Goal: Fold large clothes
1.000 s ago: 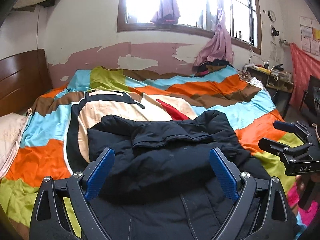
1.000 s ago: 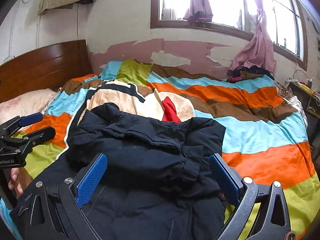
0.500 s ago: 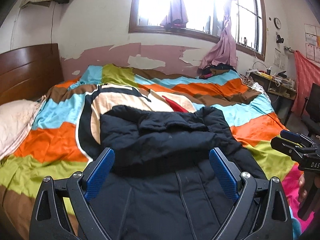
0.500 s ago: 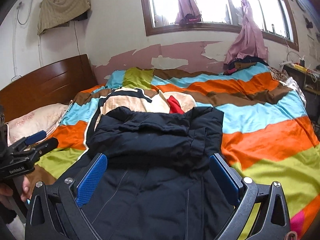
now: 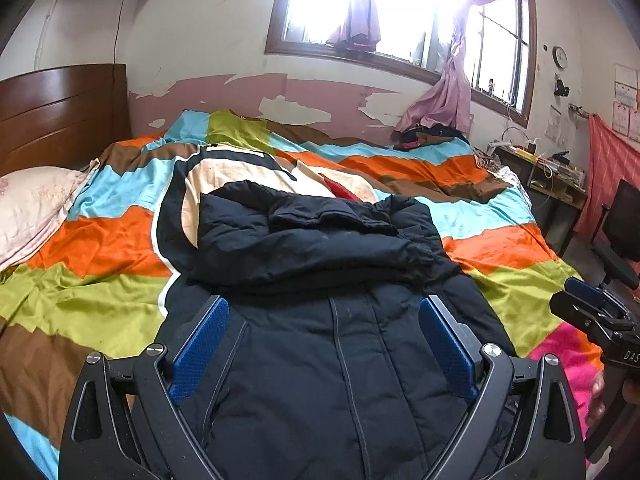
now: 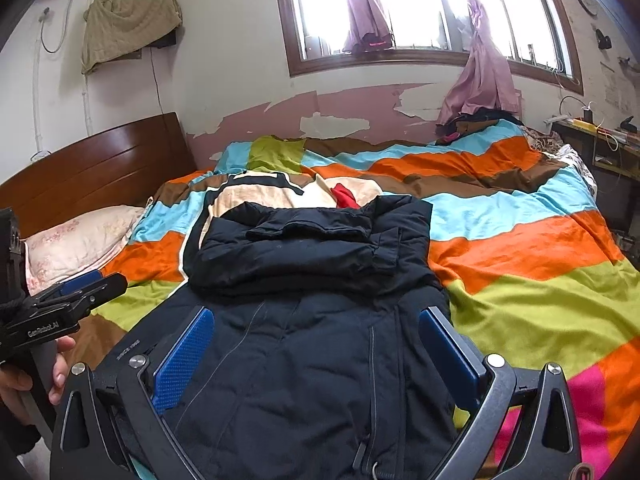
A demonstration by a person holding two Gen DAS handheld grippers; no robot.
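Note:
A large black padded jacket (image 5: pixel 320 280) lies on the striped bed cover, its sleeves folded across the chest; it also shows in the right wrist view (image 6: pixel 312 300). My left gripper (image 5: pixel 326 344) is open and empty, held above the jacket's lower body. My right gripper (image 6: pixel 316 352) is open and empty above the same part. The right gripper shows at the right edge of the left wrist view (image 5: pixel 592 312), off the jacket's right side. The left gripper shows at the left edge of the right wrist view (image 6: pixel 76 296), off its left side.
The bed cover (image 5: pixel 500 248) has orange, blue, green and brown stripes. A pale pillow (image 5: pixel 32 208) and a wooden headboard (image 5: pixel 60 112) stand at the left. Clothes (image 5: pixel 424 140) are heaped under the window. A cluttered desk (image 5: pixel 552 172) and a chair (image 5: pixel 624 228) stand at the right.
Both grippers have drawn back and up from the jacket toward the bed's near edge, so more of its lower body shows. Both stay open and the jacket has not moved.

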